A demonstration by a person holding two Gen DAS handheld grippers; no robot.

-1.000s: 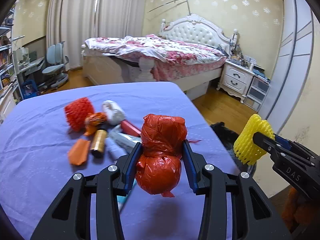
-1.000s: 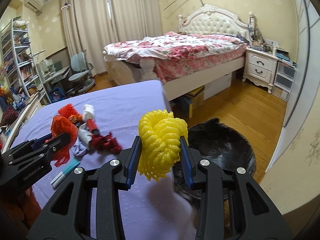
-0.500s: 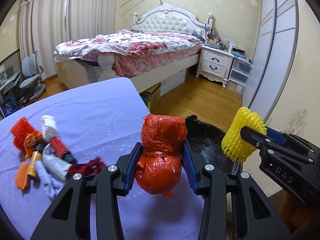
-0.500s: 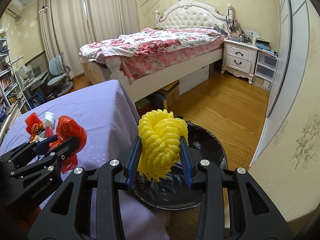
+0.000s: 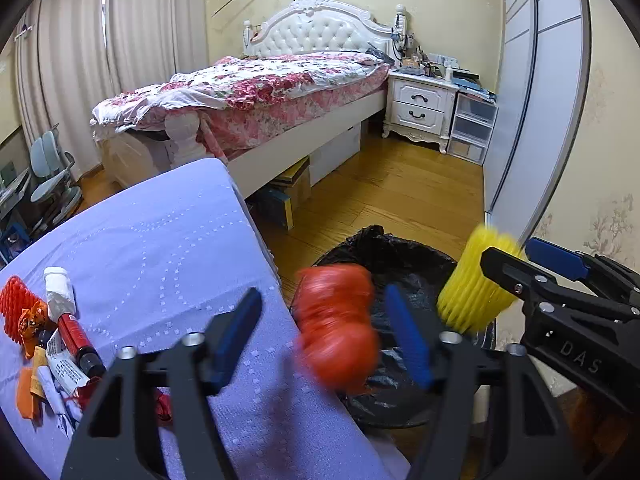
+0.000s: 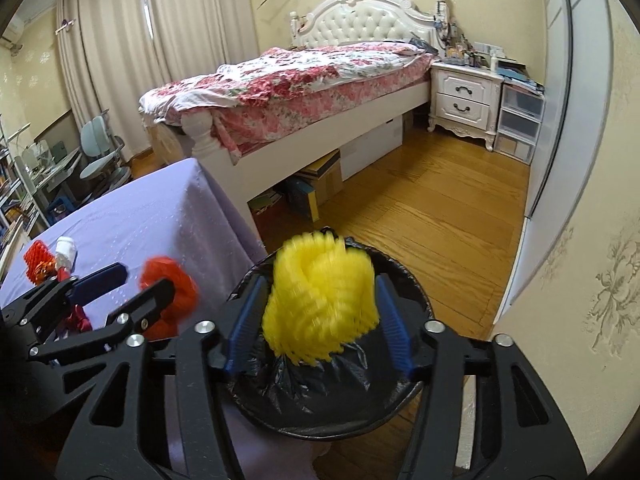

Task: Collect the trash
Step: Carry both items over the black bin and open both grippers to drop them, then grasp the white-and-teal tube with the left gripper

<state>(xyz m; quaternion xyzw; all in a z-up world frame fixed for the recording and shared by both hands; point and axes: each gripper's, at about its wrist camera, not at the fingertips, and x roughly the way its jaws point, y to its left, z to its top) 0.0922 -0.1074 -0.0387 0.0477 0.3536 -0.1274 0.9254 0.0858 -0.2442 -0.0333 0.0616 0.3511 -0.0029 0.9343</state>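
My left gripper [image 5: 326, 332] is open. A knotted red plastic bag [image 5: 338, 326], blurred, sits loose between its spread fingers over the near rim of a black-lined trash bin [image 5: 404, 256]. My right gripper [image 6: 318, 320] is open too. A yellow foam net [image 6: 320, 298], blurred, hangs free between its fingers above the bin [image 6: 332, 412]. The right gripper shows in the left wrist view [image 5: 516, 264] with the yellow net [image 5: 476, 284]. The left gripper [image 6: 132, 280] and red bag [image 6: 170, 284] show in the right wrist view.
A purple-clothed table [image 5: 160, 248] carries more trash at its left: a red foam net [image 5: 14, 304], a white-capped red tube [image 5: 72, 320], orange scraps [image 5: 28, 392] and wrappers [image 5: 64, 368]. The bin stands on the wooden floor [image 5: 400, 184] by the table's right edge. A bed [image 5: 260, 92] lies beyond.
Both grippers have moved right, from over the table to the bin, then opened. The red bag and the yellow net have come free of the fingers and are blurred.
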